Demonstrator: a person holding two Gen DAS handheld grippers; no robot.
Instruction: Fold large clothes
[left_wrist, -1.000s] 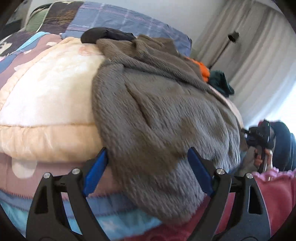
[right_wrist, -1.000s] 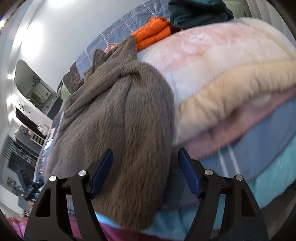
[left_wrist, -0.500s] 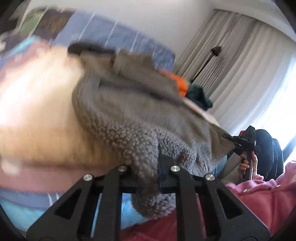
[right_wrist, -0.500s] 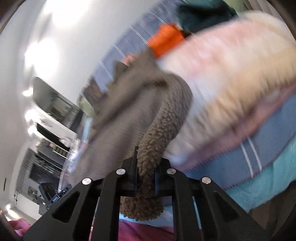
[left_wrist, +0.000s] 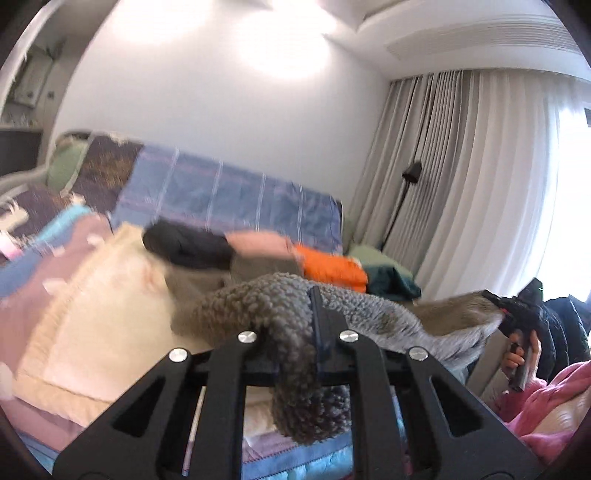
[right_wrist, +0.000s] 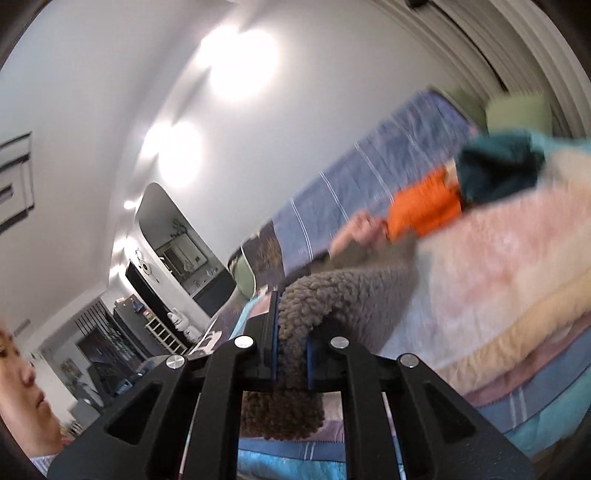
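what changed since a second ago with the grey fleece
Both grippers closed on the near edge of the grey fleece: left gripper, right gripper. They lifted it off the bed. The folded orange garment and cream blanket stayed put.

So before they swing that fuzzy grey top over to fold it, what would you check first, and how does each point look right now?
1. Left hand-held gripper shut on the grey fleece top: ok.
2. Right hand-held gripper shut on the same top: ok.
3. Top stretched between both grips, not bunched: ok in the left view.
4. Far end of the top free of the orange garment and the black garment: cannot tell.
5. Cream blanket has bare room to lay the top down: ok.
6. Each grip at a corner or hem: cannot tell.
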